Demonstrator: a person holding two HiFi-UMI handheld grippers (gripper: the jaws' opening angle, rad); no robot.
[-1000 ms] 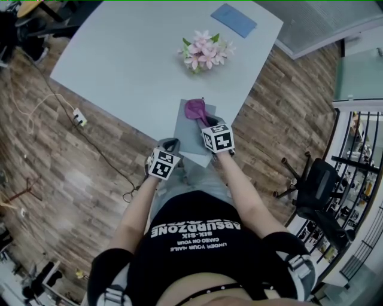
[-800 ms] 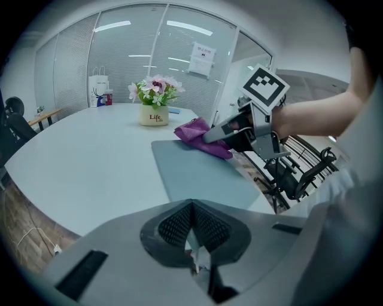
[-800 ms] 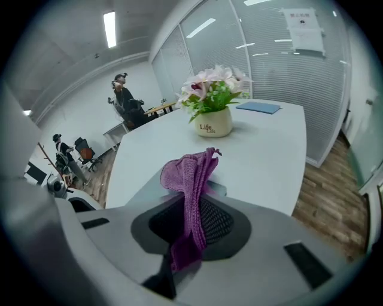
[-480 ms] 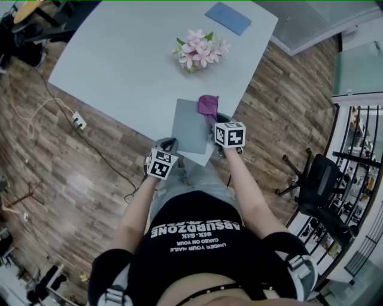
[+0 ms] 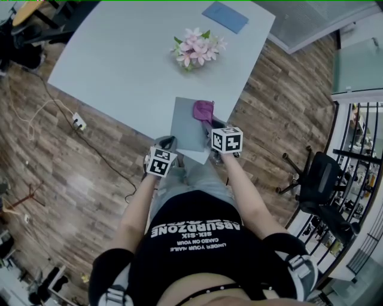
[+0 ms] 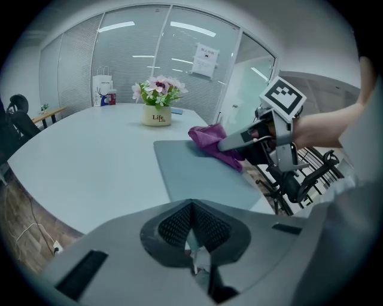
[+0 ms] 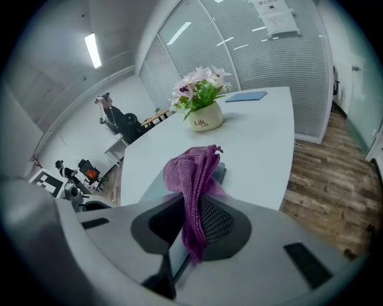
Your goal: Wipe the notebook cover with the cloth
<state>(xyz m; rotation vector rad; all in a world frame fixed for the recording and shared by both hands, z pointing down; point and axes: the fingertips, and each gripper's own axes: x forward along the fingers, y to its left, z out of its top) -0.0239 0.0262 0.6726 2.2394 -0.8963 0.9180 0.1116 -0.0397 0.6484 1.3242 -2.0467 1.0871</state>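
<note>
On the pale tabletop (image 5: 119, 66) of a glass-walled office, the grey notebook (image 5: 184, 125) lies unpinned at the near edge, the left gripper (image 6: 192, 230) closed on nothing beside it, so the right gripper (image 7: 194, 224), clamped on the purple cloth (image 5: 203, 110), may push it off.

Notebook (image 5: 187, 125): we count one
Cloth (image 5: 203, 110): one
Flower pot (image 5: 196, 48): one
Blue booklet (image 5: 225, 16): one
Grippers: we count two, left gripper (image 5: 169, 141), right gripper (image 5: 212, 125)

Shirt (image 5: 194, 245): black, short-sleeved, white lettering across the chest.
Trousers (image 5: 197, 178): pale grey-blue.
Left tongs (image 5: 168, 142), right tongs (image 5: 213, 124): grey shells, dark ribbed pads (image 6: 173, 227), white cubes (image 5: 160, 163) bearing black square markers.
</note>
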